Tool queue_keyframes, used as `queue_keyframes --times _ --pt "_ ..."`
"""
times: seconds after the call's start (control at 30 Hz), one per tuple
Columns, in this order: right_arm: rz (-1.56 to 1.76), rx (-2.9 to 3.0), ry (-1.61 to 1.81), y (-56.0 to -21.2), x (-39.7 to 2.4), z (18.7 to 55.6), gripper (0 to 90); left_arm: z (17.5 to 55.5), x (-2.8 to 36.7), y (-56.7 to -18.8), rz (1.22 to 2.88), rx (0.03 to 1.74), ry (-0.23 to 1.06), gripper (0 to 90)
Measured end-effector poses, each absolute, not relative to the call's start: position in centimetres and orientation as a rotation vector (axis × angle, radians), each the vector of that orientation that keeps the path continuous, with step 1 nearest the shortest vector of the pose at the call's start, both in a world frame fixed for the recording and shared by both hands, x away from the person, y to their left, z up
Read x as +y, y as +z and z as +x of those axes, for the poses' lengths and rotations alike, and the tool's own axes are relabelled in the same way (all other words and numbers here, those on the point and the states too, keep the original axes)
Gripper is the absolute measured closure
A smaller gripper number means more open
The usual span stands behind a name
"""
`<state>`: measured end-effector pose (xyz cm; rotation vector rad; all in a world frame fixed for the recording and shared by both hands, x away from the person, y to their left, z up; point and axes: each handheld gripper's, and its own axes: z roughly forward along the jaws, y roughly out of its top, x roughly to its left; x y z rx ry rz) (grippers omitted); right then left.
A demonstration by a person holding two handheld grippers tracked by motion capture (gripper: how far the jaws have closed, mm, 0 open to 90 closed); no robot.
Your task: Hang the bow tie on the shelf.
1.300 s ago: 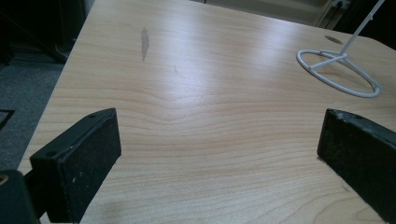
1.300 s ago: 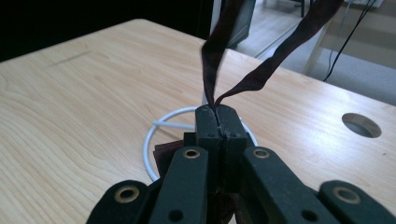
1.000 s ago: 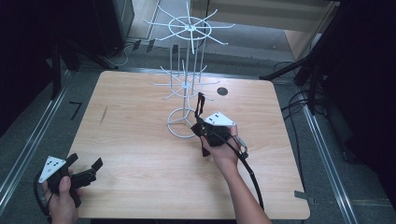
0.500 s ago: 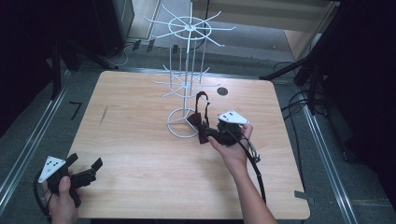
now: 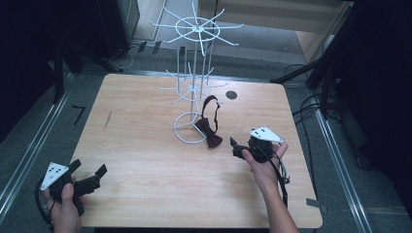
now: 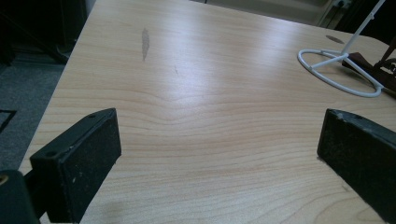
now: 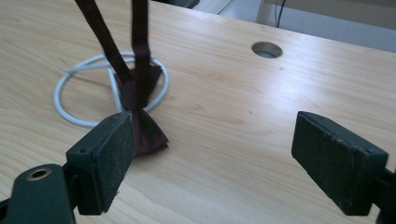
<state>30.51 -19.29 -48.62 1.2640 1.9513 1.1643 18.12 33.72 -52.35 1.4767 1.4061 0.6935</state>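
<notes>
Right hand-held gripper: released, nothing between the pads; jaws have just been opening. A dark red bow tie is seen just beside it, toward the rack, apart from the pads. The bow rests on the surface against the ring base of a white wire rack; the strap is looped up over one lower prong.

Left hand-held gripper: released, jaws spread over bare wood at the near left corner, well apart from the bow tie.

Surface: light wood, one round cable hole, one dark scuff. Grey floor and dark surroundings are seen around it.

Count: two grippers, one bow tie, one rack.
</notes>
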Motion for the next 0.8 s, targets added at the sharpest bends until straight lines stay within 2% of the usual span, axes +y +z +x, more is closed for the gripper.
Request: queue_keyframes --times 0.8 --pt "1.415 1.858 1.096 -51.4 -27.8 27.0 13.6 18.1 33.6 -52.3 1.473 1.411 0.707 0.2"
